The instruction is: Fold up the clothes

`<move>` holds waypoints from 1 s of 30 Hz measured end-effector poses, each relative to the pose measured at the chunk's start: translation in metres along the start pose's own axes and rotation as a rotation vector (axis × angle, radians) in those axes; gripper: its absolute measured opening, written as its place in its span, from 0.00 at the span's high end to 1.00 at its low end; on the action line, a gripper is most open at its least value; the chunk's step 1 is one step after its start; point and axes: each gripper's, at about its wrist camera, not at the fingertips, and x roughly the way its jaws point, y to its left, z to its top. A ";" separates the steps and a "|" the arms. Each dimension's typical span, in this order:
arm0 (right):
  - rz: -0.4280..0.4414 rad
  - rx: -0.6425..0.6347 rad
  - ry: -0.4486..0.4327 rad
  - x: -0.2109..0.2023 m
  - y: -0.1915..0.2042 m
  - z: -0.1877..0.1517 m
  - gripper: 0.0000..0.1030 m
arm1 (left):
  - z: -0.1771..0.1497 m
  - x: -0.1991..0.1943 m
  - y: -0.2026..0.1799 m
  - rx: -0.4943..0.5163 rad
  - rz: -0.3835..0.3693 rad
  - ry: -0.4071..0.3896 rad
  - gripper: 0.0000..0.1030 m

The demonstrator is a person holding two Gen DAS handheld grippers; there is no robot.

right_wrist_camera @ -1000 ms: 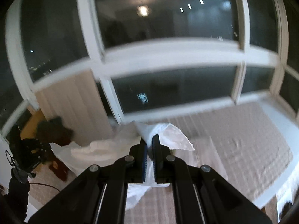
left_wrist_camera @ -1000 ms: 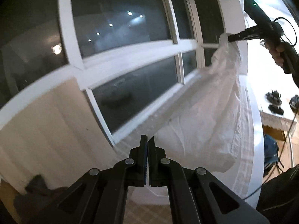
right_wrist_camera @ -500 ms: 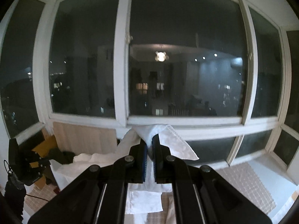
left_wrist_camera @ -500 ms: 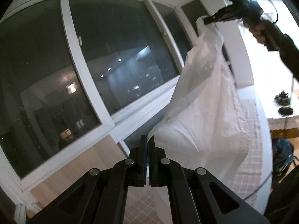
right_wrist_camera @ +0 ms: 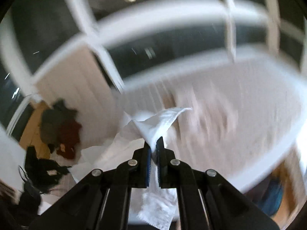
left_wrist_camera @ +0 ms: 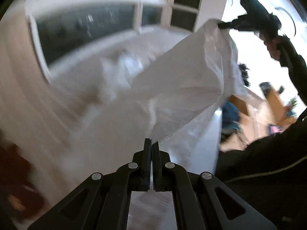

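Note:
A white garment [left_wrist_camera: 180, 88] hangs stretched in the air between both grippers, over a pale checked table [left_wrist_camera: 165, 38]. My left gripper [left_wrist_camera: 153, 143] is shut on one edge of it at the bottom of the left wrist view. My right gripper [right_wrist_camera: 153, 145] is shut on another edge of the white garment [right_wrist_camera: 159, 120], which fans out past the fingertips. The right gripper also shows in the left wrist view [left_wrist_camera: 222, 25] at the upper right, pinching the cloth's top corner. Both views are motion-blurred.
A large window [right_wrist_camera: 172, 44] with white frames runs behind the table [right_wrist_camera: 239, 99]. A heap of dark and red clothes [right_wrist_camera: 61, 128] lies at the left. A blue bag [left_wrist_camera: 230, 113] and wooden furniture [left_wrist_camera: 272, 103] stand on the right. My dark sleeve [left_wrist_camera: 268, 163] fills the lower right.
Both grippers have swung down from window height toward the table, carrying the garment. The views now tilt down onto the table and are blurred.

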 end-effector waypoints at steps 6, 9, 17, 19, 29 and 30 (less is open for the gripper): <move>-0.071 0.060 0.095 0.026 -0.033 -0.040 0.95 | 0.003 0.021 0.004 0.066 -0.010 0.092 0.94; -0.078 0.072 0.085 0.023 -0.037 -0.039 0.95 | 0.020 0.008 0.013 0.109 -0.001 0.080 0.83; -0.073 0.149 0.036 -0.019 -0.048 -0.068 0.95 | 0.072 -0.006 0.044 0.205 0.039 0.070 0.73; -0.075 0.174 0.035 -0.022 -0.051 -0.076 0.95 | 0.089 0.006 0.042 0.245 0.026 0.072 0.72; -0.129 0.246 0.040 -0.032 -0.056 -0.103 0.95 | 0.165 0.105 0.004 0.547 -0.080 0.163 0.68; -0.136 0.252 0.036 -0.033 -0.057 -0.104 0.95 | 0.171 0.110 0.005 0.545 -0.085 0.169 0.68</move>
